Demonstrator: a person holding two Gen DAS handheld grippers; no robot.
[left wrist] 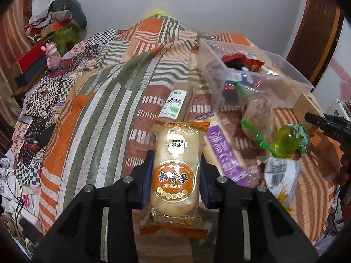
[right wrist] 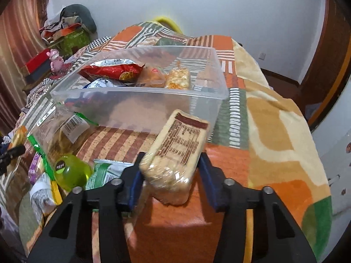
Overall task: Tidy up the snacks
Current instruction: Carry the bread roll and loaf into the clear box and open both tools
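Two tongs above quilt, left tongs (left wrist: 175, 182) clamping rice cake pack (left wrist: 175, 175), right tongs (right wrist: 171, 182) clamping cracker pack (right wrist: 175, 160)

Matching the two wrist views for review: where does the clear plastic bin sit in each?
Left wrist view: clear plastic bin upper right, tilted, on the bedspread.
Right wrist view: same bin centre, straight ahead beyond the gripper.
Shared landmark: green jelly cup, in front of the bin in both.
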